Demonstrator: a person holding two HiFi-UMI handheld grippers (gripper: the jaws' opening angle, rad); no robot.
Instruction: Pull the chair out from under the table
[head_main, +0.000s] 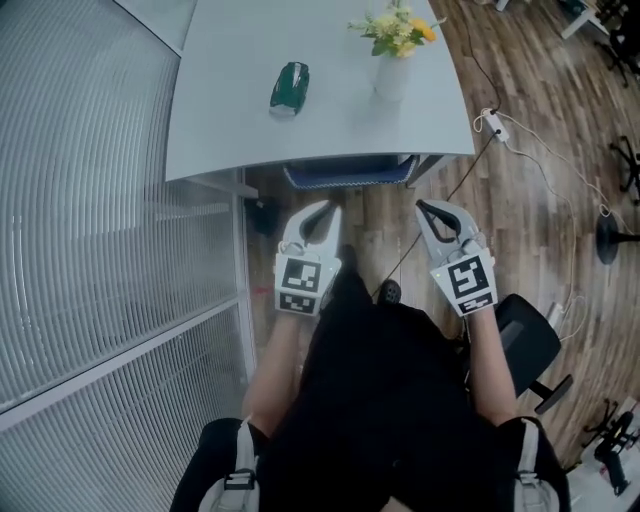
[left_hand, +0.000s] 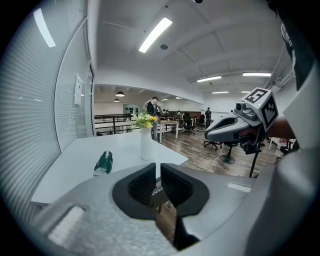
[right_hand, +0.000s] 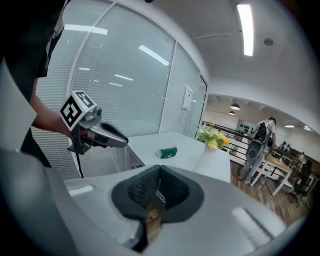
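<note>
Grey surface (head_main: 230, 130) ahead covers the blue chair (head_main: 345, 174), tucked under its near edge, seat rim crosswise to my jaws. Left gripper (head_main: 322, 212) and right gripper (head_main: 428, 210): jaws together, empty, about equally near.

1. The head view looks steeply down over the person (head_main: 390, 400), taking in the left gripper (head_main: 322, 212), the right gripper (head_main: 428, 210), the near end of the counter (head_main: 230, 130) and the wooden floor (head_main: 520, 220).
2. The left gripper view sits close behind its own fingers (left_hand: 141, 182), which fill the lower frame. It faces along the counter toward the open office, and the right gripper shows at its right.
3. The right gripper view sits equally close behind its fingers (right_hand: 172, 187). It faces the counter and the glass wall (right_hand: 130, 90), with the left gripper at its left.
4. All three views share the counter top with the vase (head_main: 392, 75) and the green packet (head_main: 290, 85).
</note>
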